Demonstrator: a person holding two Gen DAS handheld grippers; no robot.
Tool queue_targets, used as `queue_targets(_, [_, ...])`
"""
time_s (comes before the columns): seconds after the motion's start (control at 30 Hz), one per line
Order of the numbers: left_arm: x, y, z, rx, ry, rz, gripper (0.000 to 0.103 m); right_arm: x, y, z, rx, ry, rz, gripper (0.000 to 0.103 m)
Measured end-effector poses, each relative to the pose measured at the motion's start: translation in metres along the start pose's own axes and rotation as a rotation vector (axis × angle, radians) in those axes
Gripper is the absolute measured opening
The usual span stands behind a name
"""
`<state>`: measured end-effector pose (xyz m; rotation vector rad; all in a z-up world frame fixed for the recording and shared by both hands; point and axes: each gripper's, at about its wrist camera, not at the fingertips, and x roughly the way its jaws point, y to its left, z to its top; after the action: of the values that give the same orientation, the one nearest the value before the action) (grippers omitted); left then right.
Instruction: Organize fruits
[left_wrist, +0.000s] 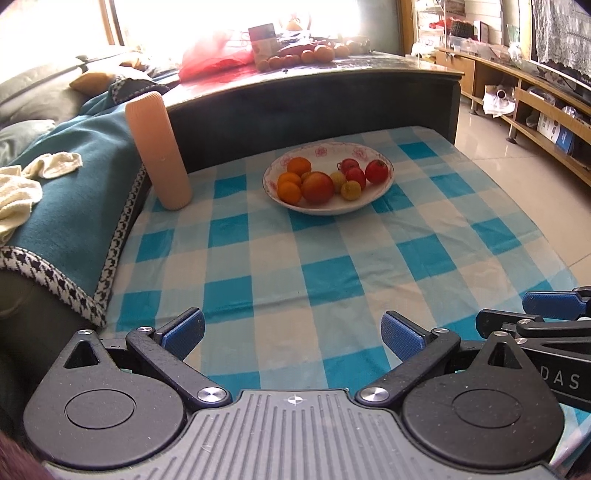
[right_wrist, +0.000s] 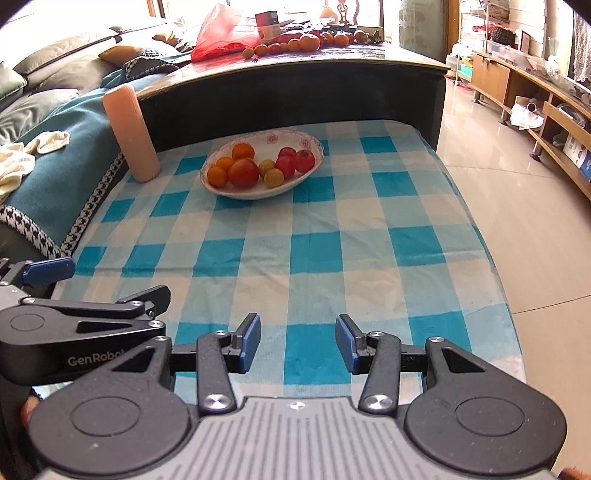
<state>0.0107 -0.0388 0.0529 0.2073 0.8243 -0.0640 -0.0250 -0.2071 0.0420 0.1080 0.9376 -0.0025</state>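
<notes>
**Fruit bowl straight ahead, both grippers empty**

At the near edge of the checked cloth (right_wrist: 332, 236) I hold both tools side by side: left gripper (left_wrist: 291, 334) spread wide, right gripper (right_wrist: 298, 343) parted, neither holding anything. The bowl (right_wrist: 225, 191) of fruit sits toward the far left corner, beside the peach cylinder (right_wrist: 129, 133). My left looks slightly nearer.

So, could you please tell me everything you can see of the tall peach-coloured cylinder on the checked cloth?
The peach cylinder is tall, with a rounded top and fine vertical ribbing; it looks like matte plastic or silicone. It stands on the blue-and-white checked cloth, tilted, leaning toward the teal throw and the dark table edge behind it. It stands left of the fruit bowl, apart from it. Neither gripper touches it.
</notes>
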Motion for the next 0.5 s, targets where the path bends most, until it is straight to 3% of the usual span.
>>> queue_targets(0.5, [-0.0011, -0.0017, -0.0081, 0.014, 0.024, 0.002, 0.102, -0.0018, 0.0055, -0.0084, -0.018, 0.019, 0.001, 0.060])
